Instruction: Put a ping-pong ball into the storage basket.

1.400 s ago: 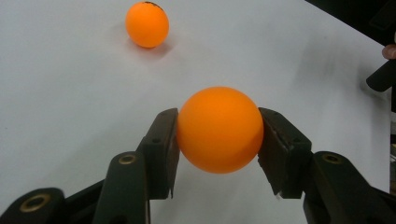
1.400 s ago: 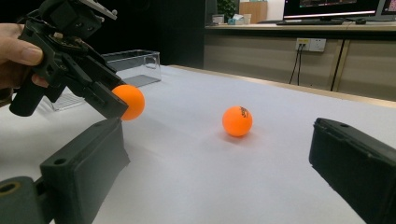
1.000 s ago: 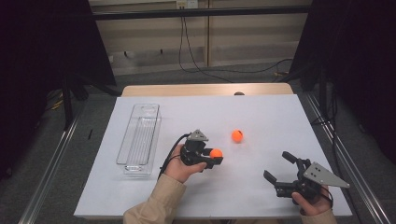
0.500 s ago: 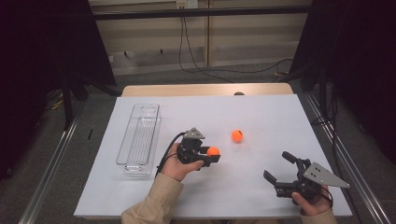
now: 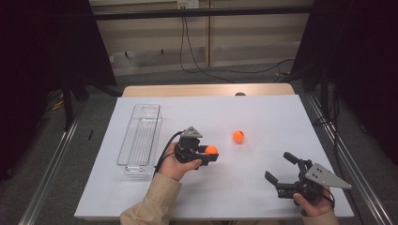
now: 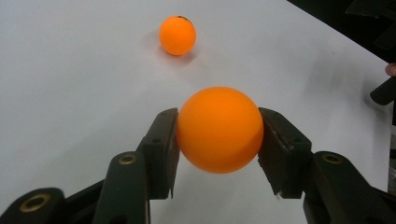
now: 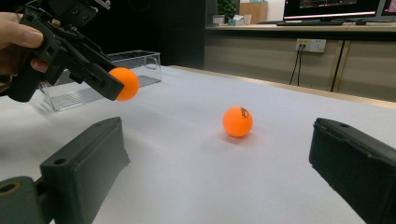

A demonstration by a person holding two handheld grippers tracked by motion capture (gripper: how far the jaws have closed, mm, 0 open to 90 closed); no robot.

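Observation:
My left gripper (image 5: 210, 153) is shut on an orange ball (image 5: 211, 150), held a little above the white table near its middle. In the left gripper view both pads press the held ball (image 6: 219, 129) from either side. A second orange ball (image 5: 238, 136) with a dark mark lies on the table just beyond it, also seen as the far ball (image 6: 177, 35) and as the loose ball (image 7: 237, 121). My right gripper (image 5: 280, 168) rests near the front right edge, jaws wide open and empty. The right gripper view catches the left gripper with its ball (image 7: 124, 84).
A clear plastic bin (image 5: 140, 138) stands lengthwise on the left part of the white table (image 5: 281, 117), close to the left hand. Metal rails run along both sides of the table, and cables hang at the back wall.
The left gripper, with the ball, has drifted slightly to the left and away from the front edge. The right gripper and the loose ball have stayed put.

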